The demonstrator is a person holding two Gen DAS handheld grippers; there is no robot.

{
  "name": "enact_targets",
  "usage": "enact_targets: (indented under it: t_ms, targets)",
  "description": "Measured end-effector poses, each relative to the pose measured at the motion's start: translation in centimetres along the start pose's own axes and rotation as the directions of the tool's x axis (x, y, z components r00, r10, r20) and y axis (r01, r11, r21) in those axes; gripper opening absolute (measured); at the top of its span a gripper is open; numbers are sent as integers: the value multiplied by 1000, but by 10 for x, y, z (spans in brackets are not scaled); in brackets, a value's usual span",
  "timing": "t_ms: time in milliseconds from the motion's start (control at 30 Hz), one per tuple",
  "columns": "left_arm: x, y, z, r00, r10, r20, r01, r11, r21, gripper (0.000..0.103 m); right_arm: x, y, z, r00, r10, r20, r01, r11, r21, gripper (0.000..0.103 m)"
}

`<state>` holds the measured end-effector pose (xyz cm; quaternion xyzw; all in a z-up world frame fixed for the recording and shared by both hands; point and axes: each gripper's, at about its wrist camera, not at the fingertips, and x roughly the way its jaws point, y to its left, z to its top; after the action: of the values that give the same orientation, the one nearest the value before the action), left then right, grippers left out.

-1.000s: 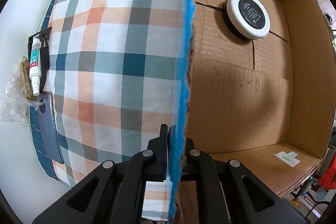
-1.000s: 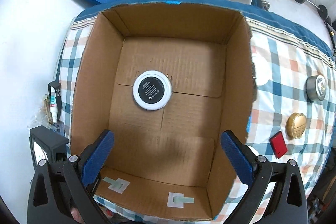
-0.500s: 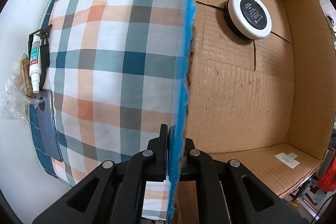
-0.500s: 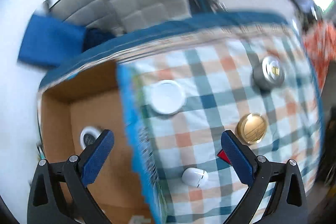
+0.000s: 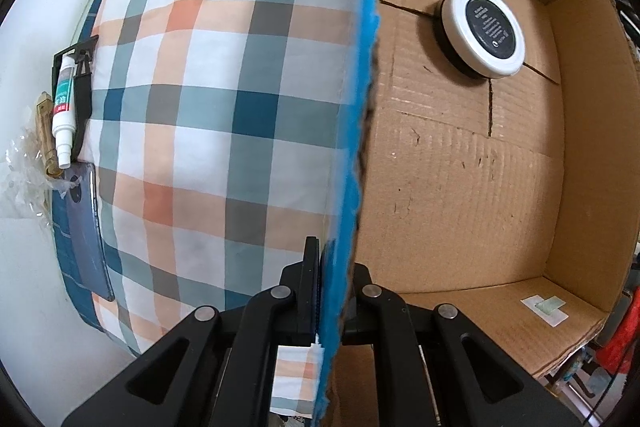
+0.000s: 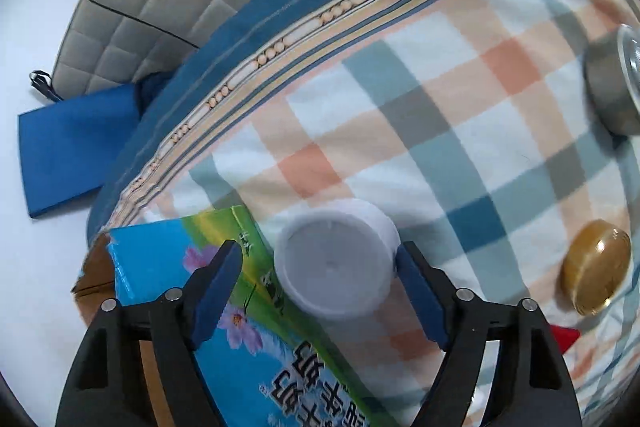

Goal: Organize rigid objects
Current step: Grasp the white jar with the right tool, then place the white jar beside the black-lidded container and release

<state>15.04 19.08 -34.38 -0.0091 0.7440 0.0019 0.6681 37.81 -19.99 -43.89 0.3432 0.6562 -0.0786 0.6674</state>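
Left gripper (image 5: 320,291) clamped shut on the cardboard box (image 5: 460,167) wall; right gripper (image 6: 320,275), jaws just closing, straddles the white jar (image 6: 334,263) beside that box.

No legible text on box (image 6: 248,343)

Both wrist cams downward, shared box (image 5: 460,187)

Right tongs (image 6: 320,269) no longer over the open cardboard box (image 6: 256,347), now low beside its printed outer wall, over the checked cloth (image 6: 460,131), jaws just closing, narrower than before, white round jar (image 6: 334,267) between them, left pad apart from it
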Motion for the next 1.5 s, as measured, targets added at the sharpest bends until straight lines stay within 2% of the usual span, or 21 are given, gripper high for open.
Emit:
enact_targets:
  t_ms: [67,300,367,467,567,667,800,1133,1200,1400,1500]
  targets:
    - [0,1,1,1000,2,0,-2,1000,-1,4,4,3,3,1000,-26,-1,26,1000,0,85]
    - [4,4,4,1000,4,-4,-4,1000,3,5,16,-11,7,999,-43,-26,44,999,29,80]
    - [3,1,1,1000,9,-3,-9,1000,6,5,24,-9,8,998,-25,-52,26,999,24,80]
    - [4,-1,0,1000,4,-2,-4,1000,3,5,36,-12,9,996,-39,-80,41,999,19,78]
    - [4,-2,-1,1000,2,2,-2,1000,-1,5,34,-8,6,988,-125,-93,122,992,-40,78]
    - [4,1,-3,1000,-6,3,6,1000,-4,5,31,-11,-2,970,-219,-103,207,971,-116,78]
    - [4,2,-3,1000,-7,3,7,1000,-1,5,26,-19,-8,951,-292,-104,272,947,-169,78]
    - [6,5,-3,1000,-3,4,3,1000,0,5,32,-39,-15,947,-296,-127,274,947,-166,78]
    - [6,5,-3,1000,-4,5,4,1000,-2,5,38,-37,-13,946,-292,-138,268,948,-171,74]
    - [5,3,-3,1000,0,8,0,1000,0,5,33,-32,-19,949,-299,-103,278,944,-178,72]
    - [5,3,-3,1000,-1,9,1,1000,-1,5,10,-26,-36,963,-263,-60,248,951,-187,72]
